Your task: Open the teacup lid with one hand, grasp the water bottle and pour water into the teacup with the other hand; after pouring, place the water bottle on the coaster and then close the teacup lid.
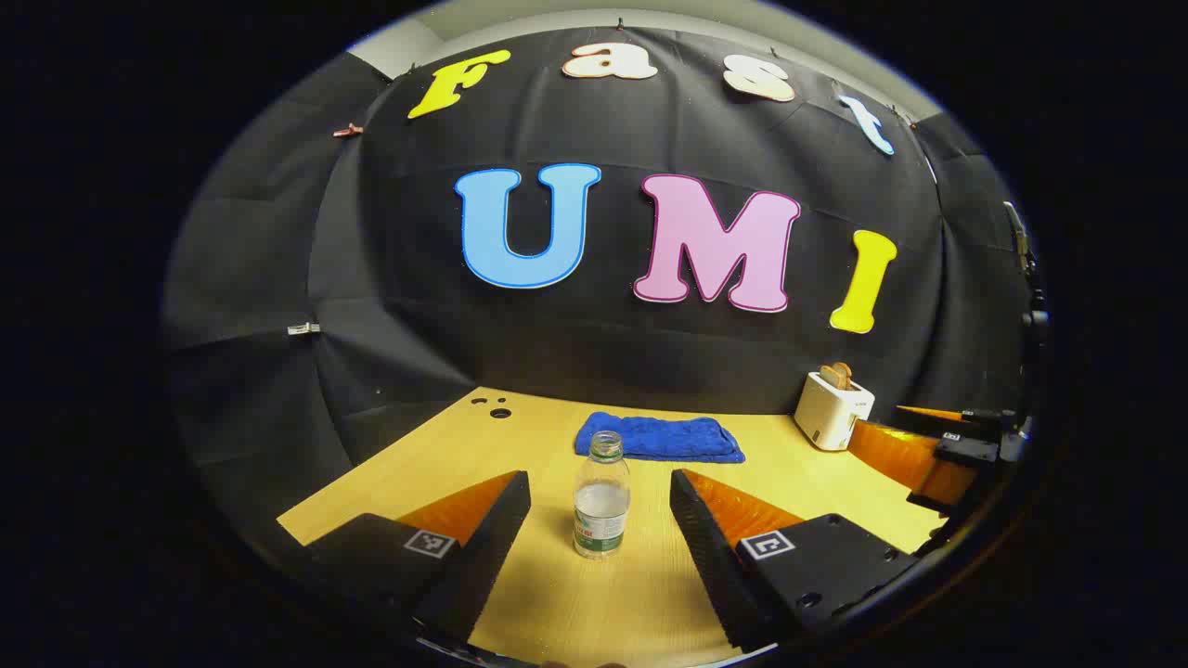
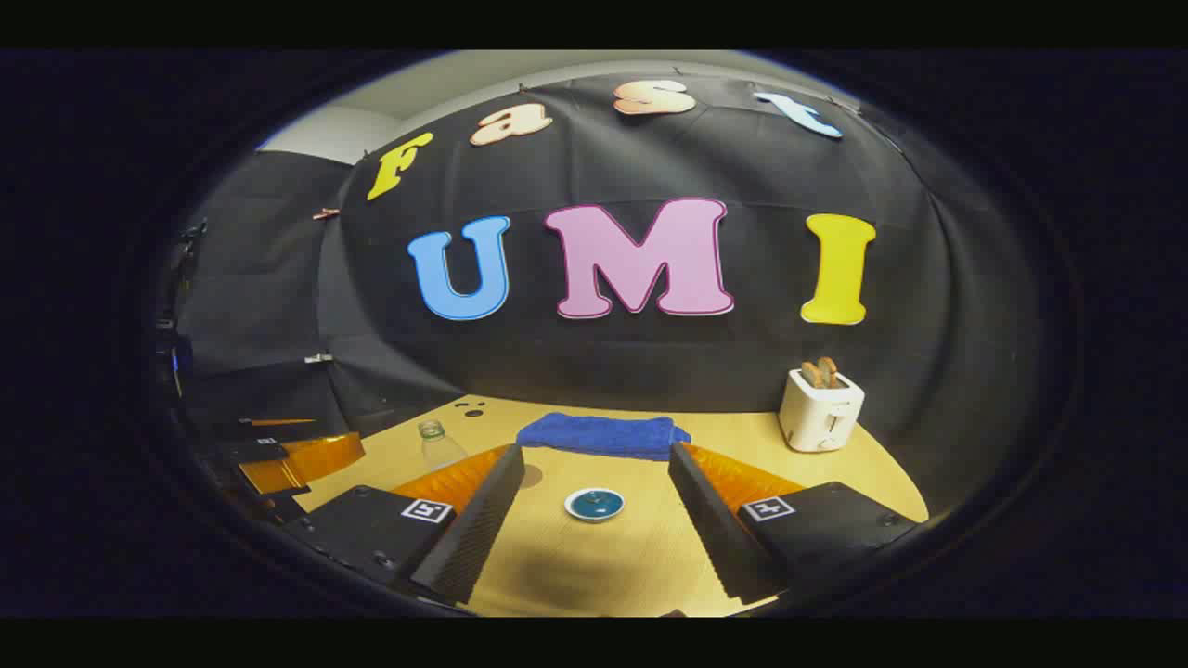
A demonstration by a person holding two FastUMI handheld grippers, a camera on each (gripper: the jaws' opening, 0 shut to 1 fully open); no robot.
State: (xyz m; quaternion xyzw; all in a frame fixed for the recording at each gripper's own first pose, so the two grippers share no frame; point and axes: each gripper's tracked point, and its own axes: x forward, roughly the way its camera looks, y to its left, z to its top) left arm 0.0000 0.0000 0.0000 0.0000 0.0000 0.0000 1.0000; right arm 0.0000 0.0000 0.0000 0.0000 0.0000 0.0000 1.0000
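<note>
A clear, uncapped water bottle (image 1: 601, 496) with a green label stands upright on the wooden table (image 1: 594, 603), about a third full. My left gripper (image 1: 600, 481) is open, and the bottle shows in the gap between its fingers without touching either one. In the right gripper view the teacup (image 2: 594, 504), white with a blue lid on it, sits on the table just ahead of my open right gripper (image 2: 596, 455). The bottle (image 2: 436, 443) shows there at the left, partly hidden by a finger. A brownish round patch (image 2: 532, 476) peeks out beside that finger.
A folded blue towel (image 1: 661, 438) lies at the back of the table, near the wall. A white toaster (image 1: 832, 408) holding toast stands at the back right. The right gripper (image 1: 947, 455) shows at the far right of the left gripper view.
</note>
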